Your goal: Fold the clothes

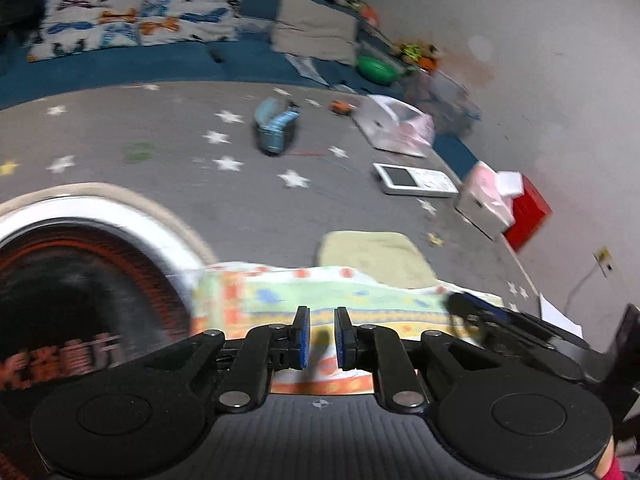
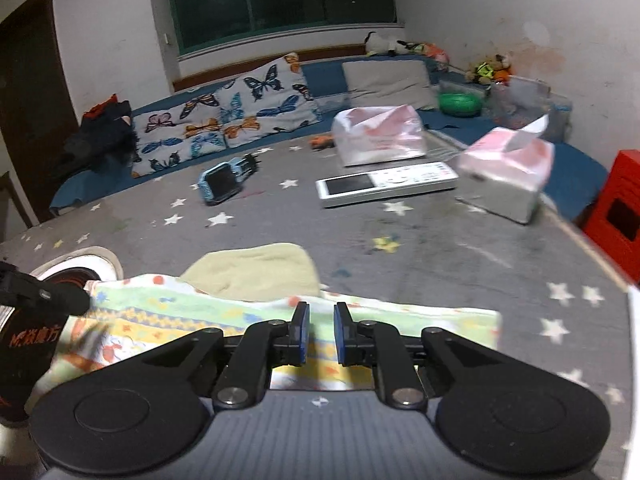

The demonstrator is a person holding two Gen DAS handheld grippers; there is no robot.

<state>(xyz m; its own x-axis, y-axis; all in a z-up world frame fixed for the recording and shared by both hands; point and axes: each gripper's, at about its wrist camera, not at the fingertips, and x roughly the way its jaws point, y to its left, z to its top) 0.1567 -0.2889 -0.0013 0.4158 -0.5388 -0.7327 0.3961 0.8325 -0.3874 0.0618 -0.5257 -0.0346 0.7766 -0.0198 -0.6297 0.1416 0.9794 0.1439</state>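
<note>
Now both grippers hang low over the patterned cloth (image 2: 224, 320) spread on the grey star-print mat (image 2: 440, 248). Left gripper (image 1: 321, 338) has its jaws parted with a narrow gap, nothing between them; right gripper (image 2: 320, 334) shows the same small gap, pinching nothing. A pale yellow-green towel (image 2: 256, 268) lies just beyond the cloth, partly tucked under its far edge
</note>
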